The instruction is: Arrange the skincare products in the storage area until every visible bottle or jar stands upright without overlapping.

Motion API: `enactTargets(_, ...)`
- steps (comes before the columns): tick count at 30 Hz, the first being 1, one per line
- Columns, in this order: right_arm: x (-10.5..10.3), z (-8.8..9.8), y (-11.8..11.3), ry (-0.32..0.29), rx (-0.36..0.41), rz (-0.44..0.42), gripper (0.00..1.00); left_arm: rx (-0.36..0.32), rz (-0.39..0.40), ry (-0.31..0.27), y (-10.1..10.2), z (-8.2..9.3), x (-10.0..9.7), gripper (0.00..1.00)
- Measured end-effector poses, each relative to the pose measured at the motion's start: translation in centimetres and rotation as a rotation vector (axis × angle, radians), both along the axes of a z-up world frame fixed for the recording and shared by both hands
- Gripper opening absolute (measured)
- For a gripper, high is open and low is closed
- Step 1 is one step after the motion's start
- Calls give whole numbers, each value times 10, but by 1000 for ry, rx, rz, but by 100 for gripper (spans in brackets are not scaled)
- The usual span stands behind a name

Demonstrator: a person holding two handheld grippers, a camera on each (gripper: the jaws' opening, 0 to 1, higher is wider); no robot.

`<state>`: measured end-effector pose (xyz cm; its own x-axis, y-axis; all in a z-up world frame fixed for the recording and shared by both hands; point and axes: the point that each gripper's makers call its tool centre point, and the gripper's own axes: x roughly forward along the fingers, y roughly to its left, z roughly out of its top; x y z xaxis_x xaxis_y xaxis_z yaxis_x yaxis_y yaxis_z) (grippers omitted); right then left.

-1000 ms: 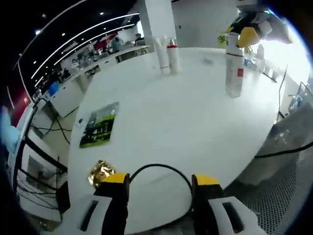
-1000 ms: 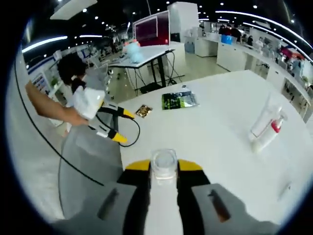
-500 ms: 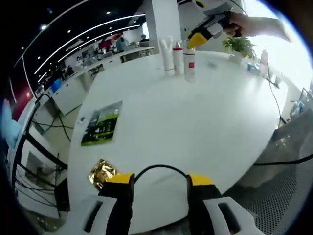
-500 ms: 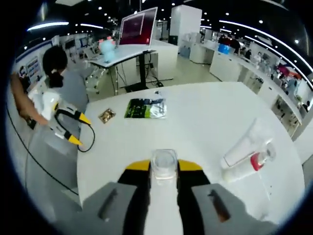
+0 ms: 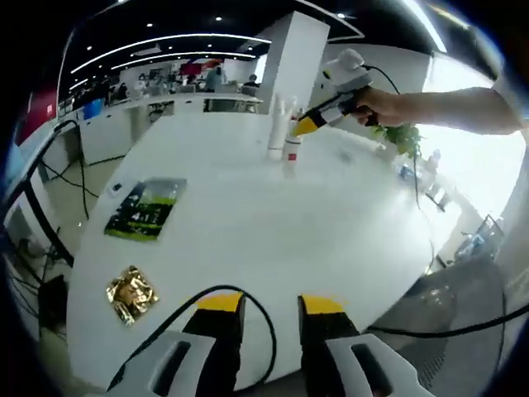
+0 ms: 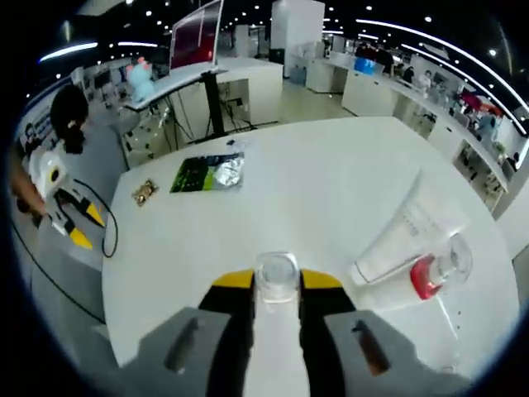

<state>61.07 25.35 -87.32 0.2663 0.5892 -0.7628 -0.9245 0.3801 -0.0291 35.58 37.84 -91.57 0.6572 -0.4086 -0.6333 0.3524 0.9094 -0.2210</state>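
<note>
- Firmly, the right gripper (image 6: 277,291) clamps its jaws on a clear-capped bottle (image 6: 277,285), beside the white tube (image 6: 395,240) and red-capped bottle (image 6: 431,271) on the white table (image 6: 314,182).
- Left gripper (image 5: 270,304) hovers empty at the table edge, jaws parted, a black cable (image 5: 198,310) looping between them.
- Nearby lie a gold wrapper (image 5: 131,292) and green sachet (image 5: 145,210).

Left gripper view: foil packet (image 5: 131,292) near the surface (image 5: 248,231) front edge, sachet (image 5: 143,210) behind it; tube (image 5: 277,131) and bottle (image 5: 292,153) upright at far side, touching; right tool (image 5: 307,125) just above the bottle; left tool (image 5: 263,304) at the near edge.
</note>
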Motion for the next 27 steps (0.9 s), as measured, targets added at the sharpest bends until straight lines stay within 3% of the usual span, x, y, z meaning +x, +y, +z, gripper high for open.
enactTargets(7,19,-8,-7,-58,-29,9,19,50,-11,-63,3,4,7,40)
enactTargets(13,34,-13,-11,-106,-46,30,19,65,-9,-39,5,-1,5,39)
enactTargets(16,43,-12,-7,-123,-20,25,19,70,-2,-31,6,-3,5,39)
enactTargets(24,58,-12,-1,-101,44,17,19,82,0,-13,8,-7,3,37)
enactTargets(27,64,-12,-2,-105,25,22,19,87,-2,-7,8,-8,3,36)
